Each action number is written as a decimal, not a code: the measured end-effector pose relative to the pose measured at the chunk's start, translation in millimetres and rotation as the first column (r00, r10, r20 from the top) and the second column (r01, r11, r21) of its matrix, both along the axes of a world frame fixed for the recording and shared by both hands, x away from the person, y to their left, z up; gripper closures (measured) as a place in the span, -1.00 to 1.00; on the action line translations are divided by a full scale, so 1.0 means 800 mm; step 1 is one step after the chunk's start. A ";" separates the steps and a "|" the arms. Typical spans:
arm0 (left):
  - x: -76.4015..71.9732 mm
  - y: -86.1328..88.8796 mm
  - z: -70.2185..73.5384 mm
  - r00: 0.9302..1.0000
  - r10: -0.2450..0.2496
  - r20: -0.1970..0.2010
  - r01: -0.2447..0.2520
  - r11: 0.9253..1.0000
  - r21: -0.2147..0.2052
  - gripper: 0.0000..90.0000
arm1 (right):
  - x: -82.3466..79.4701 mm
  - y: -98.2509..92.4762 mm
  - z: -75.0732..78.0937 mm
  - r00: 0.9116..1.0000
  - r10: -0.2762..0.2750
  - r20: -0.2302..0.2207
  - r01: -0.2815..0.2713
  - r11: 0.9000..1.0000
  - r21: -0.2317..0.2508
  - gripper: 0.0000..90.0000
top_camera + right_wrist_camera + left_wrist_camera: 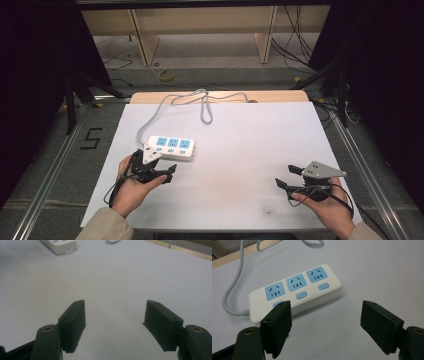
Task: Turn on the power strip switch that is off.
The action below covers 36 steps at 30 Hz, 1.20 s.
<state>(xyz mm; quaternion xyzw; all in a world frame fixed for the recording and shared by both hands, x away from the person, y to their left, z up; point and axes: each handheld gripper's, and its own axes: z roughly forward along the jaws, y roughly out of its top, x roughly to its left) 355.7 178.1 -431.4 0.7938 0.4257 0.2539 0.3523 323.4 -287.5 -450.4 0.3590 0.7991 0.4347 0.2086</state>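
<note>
A white power strip [171,147] with three blue sockets lies left of centre on the white surface [240,150], its grey cord [165,107] looping away to the far edge. The left gripper [162,172] sits just near of the strip, jaws spread wide and holding nothing. Over on the near right, well apart, the right gripper [287,176] hovers above bare surface, jaws also spread, empty.

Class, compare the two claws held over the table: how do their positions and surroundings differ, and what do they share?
The left claw sits right beside the white power strip; the right claw hovers far from it, over bare white table. The left claw points toward the strip; the right claw points across open surface. Both are open and hold nothing.
</note>
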 end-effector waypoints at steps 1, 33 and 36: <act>-0.001 0.000 -0.001 1.000 -0.001 0.002 0.001 1.000 0.001 -0.46 | 0.000 0.000 0.000 1.000 0.000 0.000 0.000 1.000 0.001 -0.25; -0.023 0.027 -0.021 1.000 -0.016 0.006 0.016 0.999 0.034 -0.53 | 0.001 -0.001 -0.002 1.000 0.006 -0.014 -0.006 1.000 0.005 -0.26; -0.025 0.030 -0.023 1.000 -0.015 -0.001 0.015 0.999 0.041 -0.53 | 0.001 -0.001 -0.002 1.000 0.009 -0.015 -0.009 1.000 0.004 -0.26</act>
